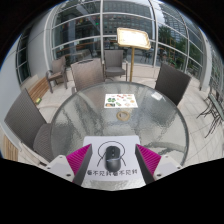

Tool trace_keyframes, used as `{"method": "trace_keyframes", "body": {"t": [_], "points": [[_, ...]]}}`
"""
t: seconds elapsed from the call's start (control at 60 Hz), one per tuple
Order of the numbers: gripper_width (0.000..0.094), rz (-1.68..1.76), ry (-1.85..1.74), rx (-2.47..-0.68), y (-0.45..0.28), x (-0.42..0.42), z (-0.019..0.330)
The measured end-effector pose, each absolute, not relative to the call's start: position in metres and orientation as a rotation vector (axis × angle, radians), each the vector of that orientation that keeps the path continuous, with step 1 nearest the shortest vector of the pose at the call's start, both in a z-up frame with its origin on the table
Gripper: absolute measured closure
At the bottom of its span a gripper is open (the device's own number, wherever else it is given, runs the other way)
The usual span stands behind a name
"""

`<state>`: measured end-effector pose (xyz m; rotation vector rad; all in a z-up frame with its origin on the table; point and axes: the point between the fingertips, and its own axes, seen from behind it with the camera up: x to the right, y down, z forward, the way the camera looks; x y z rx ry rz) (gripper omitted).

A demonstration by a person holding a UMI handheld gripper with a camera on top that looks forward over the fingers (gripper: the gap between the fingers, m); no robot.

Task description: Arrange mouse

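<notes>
Nearest to me are the two magenta pads [84, 160] of the gripper [113, 162], spread wide, with the mouse [114, 156] sitting between them. I can see a gap on either side of it, so I judge the fingers are around it rather than pressing on it; the mouse rests on its own weight on a white sheet [114, 170] printed with a dark arc and a line of red characters just below the mouse. That sheet looks like a marked spot for the mouse, which would explain why it sits centred inside the arc.

Beyond the fingers stretches a round glass table [90, 120], and well ahead on its far side lies a small printed card [121, 99]. Chairs [114, 63] ring the table, and past them stands a wooden signboard [133, 38] before a glazed wall.

My reading: the mouse is either just set down or about to be grasped. I cannot tell which.
</notes>
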<state>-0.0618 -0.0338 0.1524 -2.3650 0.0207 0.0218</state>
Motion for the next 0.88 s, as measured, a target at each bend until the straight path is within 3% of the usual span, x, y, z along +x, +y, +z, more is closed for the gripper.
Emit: {"method": "trace_keyframes", "body": {"t": [0.15, 0.3, 0.883], "points": [[0.0069, 0.011, -0.011, -2.275, -0.066, -0.055, 0.210], [0.0068, 0.032, -0.028, -2.223, -0.099, -0.052, 0.238], [0.0072, 0.058, -0.024, -2.166, -0.163, -0.040, 0.258]]}}
